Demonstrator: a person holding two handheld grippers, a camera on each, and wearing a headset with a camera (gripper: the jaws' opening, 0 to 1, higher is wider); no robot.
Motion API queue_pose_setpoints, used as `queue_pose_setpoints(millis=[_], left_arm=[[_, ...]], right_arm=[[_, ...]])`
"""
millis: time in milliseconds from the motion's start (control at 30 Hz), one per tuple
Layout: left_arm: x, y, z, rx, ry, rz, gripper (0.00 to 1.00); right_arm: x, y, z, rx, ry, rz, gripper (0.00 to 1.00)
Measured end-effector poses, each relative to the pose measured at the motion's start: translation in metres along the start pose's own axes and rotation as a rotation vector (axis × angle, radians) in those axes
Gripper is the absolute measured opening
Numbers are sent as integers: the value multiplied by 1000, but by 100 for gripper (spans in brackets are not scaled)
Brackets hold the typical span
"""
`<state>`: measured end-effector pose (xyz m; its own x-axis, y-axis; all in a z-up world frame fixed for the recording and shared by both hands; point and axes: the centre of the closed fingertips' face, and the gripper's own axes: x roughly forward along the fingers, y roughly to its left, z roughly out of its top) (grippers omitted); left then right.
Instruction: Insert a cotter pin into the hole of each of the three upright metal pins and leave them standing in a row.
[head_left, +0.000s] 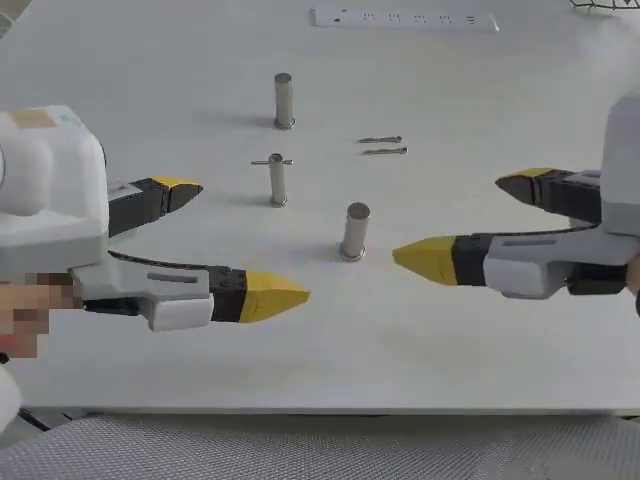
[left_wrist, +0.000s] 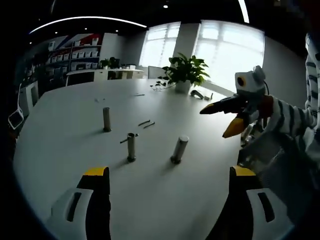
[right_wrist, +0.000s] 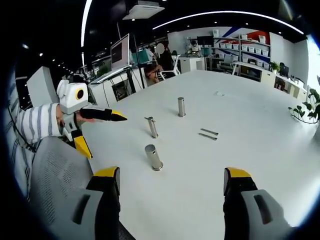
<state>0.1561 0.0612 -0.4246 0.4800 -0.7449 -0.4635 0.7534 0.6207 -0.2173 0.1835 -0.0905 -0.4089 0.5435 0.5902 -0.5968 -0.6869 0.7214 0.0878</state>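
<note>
Three upright metal pins stand on the white table: a far one (head_left: 284, 100), a middle one (head_left: 277, 179) with a cotter pin through its top, and a near one (head_left: 354, 231). Two loose cotter pins (head_left: 382, 146) lie to the right of them. My left gripper (head_left: 240, 240) hovers open at the left, level with the near pin. My right gripper (head_left: 470, 220) hovers open at the right, its lower tip close to the near pin. The pins also show in the left gripper view (left_wrist: 131, 147) and the right gripper view (right_wrist: 153, 157). Both grippers hold nothing.
A white power strip (head_left: 405, 18) lies at the table's far edge. A grey chair back (head_left: 300, 445) sits below the near edge. A potted plant (left_wrist: 183, 74) stands at the far side in the left gripper view.
</note>
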Motion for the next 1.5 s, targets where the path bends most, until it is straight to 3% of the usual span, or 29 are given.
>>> queue_pose_setpoints(millis=[233,333,433,567,767,1000,1067,1233,1400,1500], left_arm=[[-2,-3,-1,-29,-22,-6,99],[-4,-4,-4,-33,-13,-8,99],[-5,-5,-6,-73,-25,-12,97],[-5,-5,-10,-87,-21,-8,96],[-5,-10,-11,-93,-20,-12,96],[-7,-20,-8,-53,-21,-53,94],[-6,-24,-7,-53,-22,-59,94],[-4,-27,-8,-44,-9,-54,93],[-5,-34,-8,-51,-3,-56,92],[-5,-39,-14,-28,22,-76,91]], right_arm=[[5,-25,8,-55,24,-4,79],[9,-36,13,-156,64,-5,74],[14,-42,19,-189,86,0,73],[23,-38,29,-207,92,48,69],[43,-43,33,-348,180,96,58],[68,-48,35,-343,195,163,39],[68,-44,34,-361,215,172,38],[81,-52,30,-426,263,208,31],[94,-61,22,-576,355,232,27],[103,-59,22,-589,370,259,24]])
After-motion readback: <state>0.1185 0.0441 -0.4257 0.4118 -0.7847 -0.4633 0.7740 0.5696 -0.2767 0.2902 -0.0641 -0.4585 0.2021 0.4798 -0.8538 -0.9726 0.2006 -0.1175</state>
